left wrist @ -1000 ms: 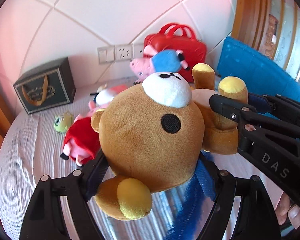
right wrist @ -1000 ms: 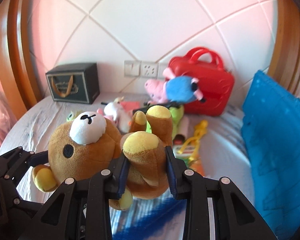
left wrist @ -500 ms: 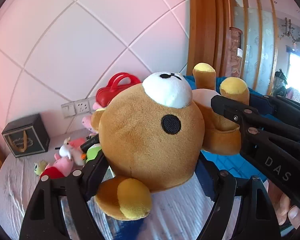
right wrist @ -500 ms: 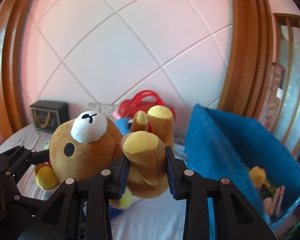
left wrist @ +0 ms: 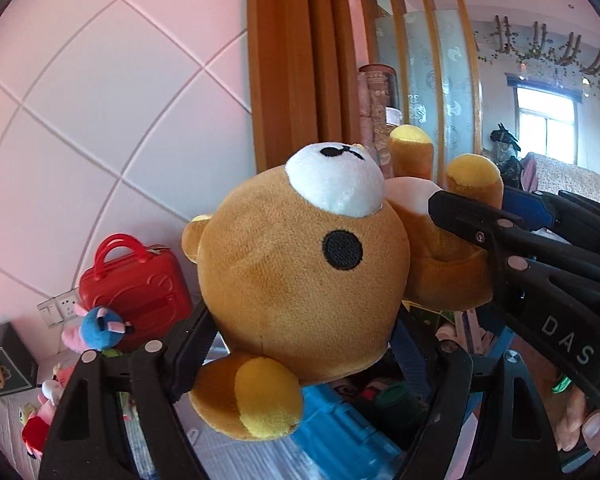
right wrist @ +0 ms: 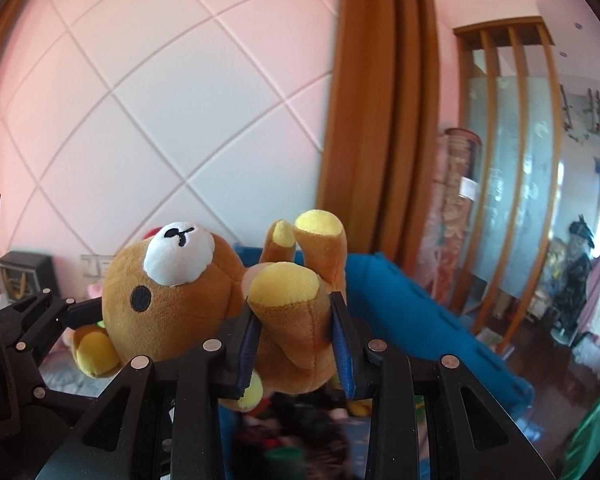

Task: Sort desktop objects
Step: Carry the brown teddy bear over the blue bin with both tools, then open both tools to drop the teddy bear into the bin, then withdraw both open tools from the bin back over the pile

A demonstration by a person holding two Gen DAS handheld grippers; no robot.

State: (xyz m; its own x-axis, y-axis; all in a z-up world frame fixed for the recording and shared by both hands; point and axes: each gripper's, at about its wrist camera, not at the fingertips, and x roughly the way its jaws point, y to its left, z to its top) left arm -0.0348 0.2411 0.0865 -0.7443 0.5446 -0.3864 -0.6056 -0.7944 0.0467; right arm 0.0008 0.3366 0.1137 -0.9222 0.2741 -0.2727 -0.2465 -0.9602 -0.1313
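Both grippers hold one brown plush bear with a white muzzle and yellow paws. My left gripper is shut on the bear's head. My right gripper is shut on the bear's leg; it also shows in the left wrist view. The bear hangs in the air above a blue bin, also seen below in the left wrist view. The bin holds dark jumbled items, blurred.
A red toy suitcase stands at the wall with a pink-and-blue plush in front. Small plush toys lie on the striped tablecloth. A dark gift box sits far left. A wooden pillar rises behind the bin.
Both grippers have swung right with the bear, from over the table's toys to over the blue bin. The grip on the bear is unchanged.
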